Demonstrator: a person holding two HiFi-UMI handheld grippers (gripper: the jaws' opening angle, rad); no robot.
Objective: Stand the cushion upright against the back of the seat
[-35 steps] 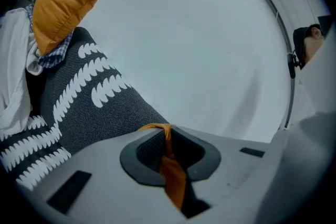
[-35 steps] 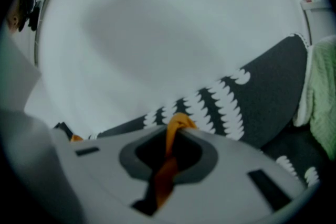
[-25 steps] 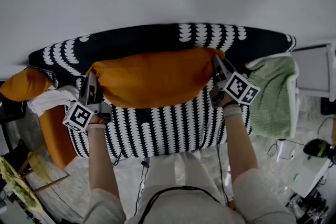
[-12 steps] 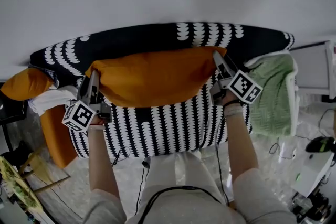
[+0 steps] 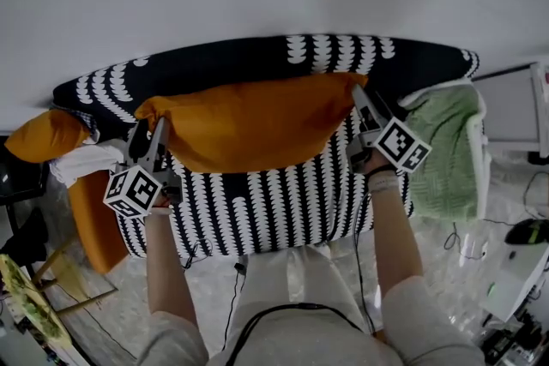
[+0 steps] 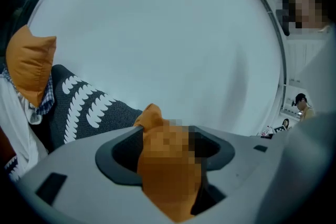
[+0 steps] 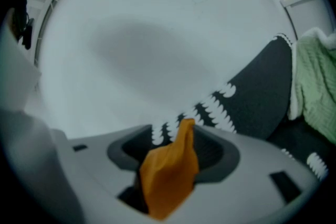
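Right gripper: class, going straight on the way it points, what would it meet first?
A corner of the orange cushion, already between its just-opened jaws; behind that, probably the patterned seat back.

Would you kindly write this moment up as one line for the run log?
phase: release | cushion: upright against seat back | left gripper: jaws just opening, cushion corner loose between them | right gripper: same
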